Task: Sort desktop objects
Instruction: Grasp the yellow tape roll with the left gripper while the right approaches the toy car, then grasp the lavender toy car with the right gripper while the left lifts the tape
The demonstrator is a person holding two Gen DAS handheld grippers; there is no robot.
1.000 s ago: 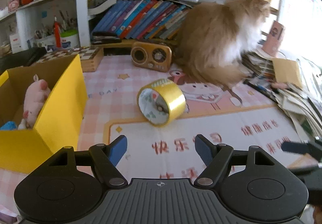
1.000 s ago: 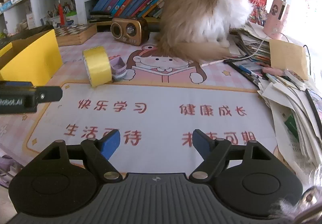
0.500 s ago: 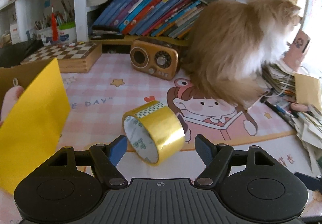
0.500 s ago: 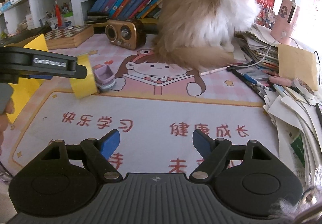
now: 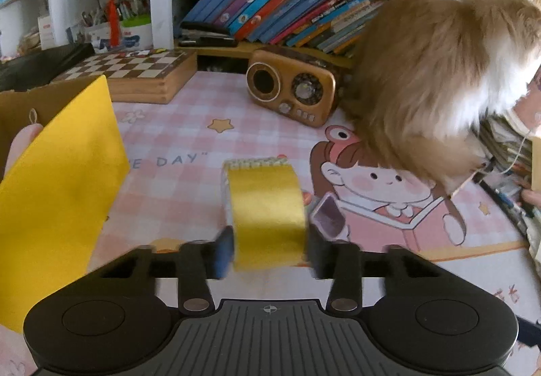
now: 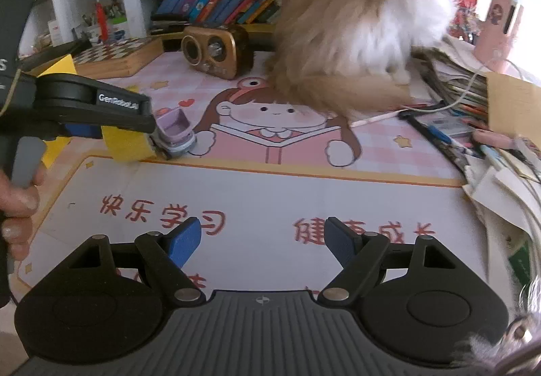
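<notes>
On the pink checked mat (image 5: pixel 175 125) that covers the counter, a roll of gold tape (image 5: pixel 267 210) stands on its edge between the jaws of the left gripper (image 5: pixel 268 252), which are closing on it; the blue pads sit at either side of the roll, though motion blur hides whether they press it yet. A small lilac sharpener (image 5: pixel 329 217) lies just beside the roll, to its right. The yellow box (image 5: pixel 61 180) stands at the left, near the tape (a pink soft toy (image 5: pixel 18 146) peeps over its wall). The right gripper (image 6: pixel 263 240) hangs above the white printed part of the mat, its jaws wide apart with nothing between them. Behind, a fluffy ginger-and-white cat (image 6: pixel 358 21) sits beside a gold radio (image 5: pixel 290 92), with a chessboard box (image 5: pixel 135 75) further left.
</notes>
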